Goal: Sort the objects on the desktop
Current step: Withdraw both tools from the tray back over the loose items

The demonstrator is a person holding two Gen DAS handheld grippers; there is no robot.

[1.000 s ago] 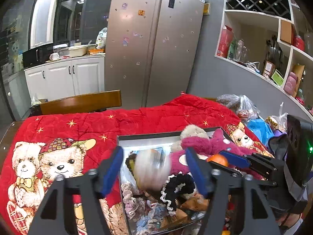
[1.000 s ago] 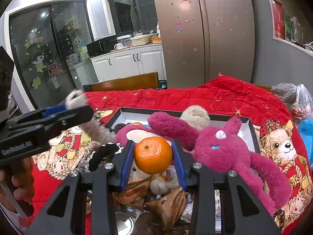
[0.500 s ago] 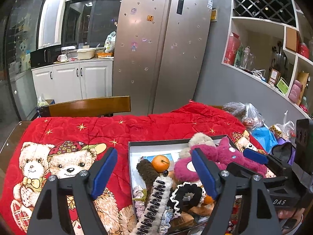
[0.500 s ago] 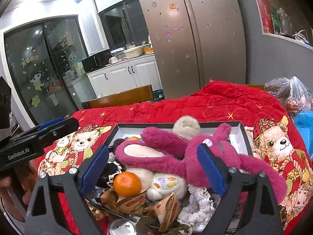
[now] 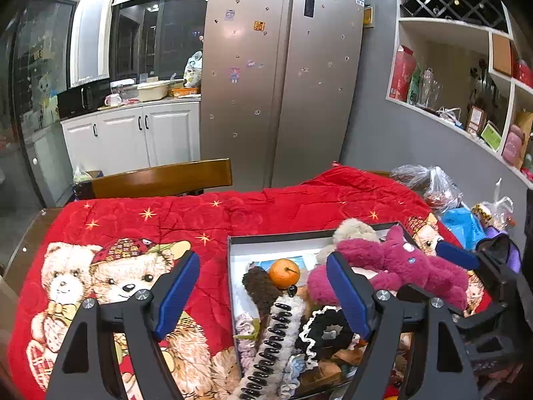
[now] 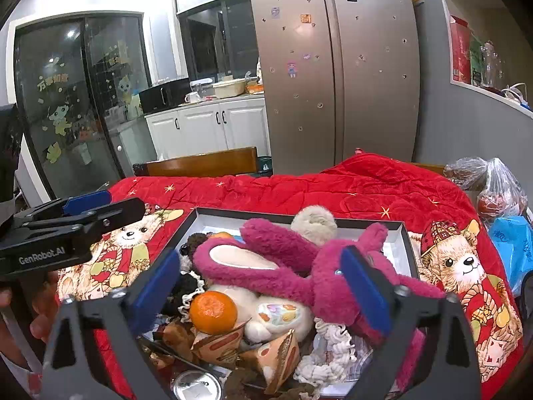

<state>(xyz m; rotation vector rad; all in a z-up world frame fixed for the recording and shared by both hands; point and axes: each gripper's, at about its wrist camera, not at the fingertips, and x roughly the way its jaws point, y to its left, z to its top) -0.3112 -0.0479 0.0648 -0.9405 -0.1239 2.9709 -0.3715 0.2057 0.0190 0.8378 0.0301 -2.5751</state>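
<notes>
left hand-held gripper: jaws spread wide with nothing between the blue pads, hovering over the near-left part of the box, half over the red blanket

right hand-held gripper: jaws have just been opening and now stand about as wide as they go, nothing pinched; the stuff in the box just sits below the gap

box: shallow, dark rim, white inside, sits on the blanket toward the near-right side of the tabletop, and it's packed

tangerine: lying loose in the box near its near-left side, resting on the snack packets, not touching either pad

second tangerine: further back in the box toward its far-left corner, next to a dark brown fuzzy scrunchie

pink plush toy: sprawled across the middle of the box, arms and ears flopping out toward the right rim, a beige pompom at the far rim behind it

hair clip: long black-toothed one, lying along the near-left side of the box

black-and-white frilly scrunchie: right beside the clip

snack packets: orange-brown, heaped at the box's near edge

blanket: red with teddy bear prints, covers pretty much the whole tabletop

plastic bags: bunched at the far-right corner of the tabletop

chair: wooden back showing behind the far edge
</notes>
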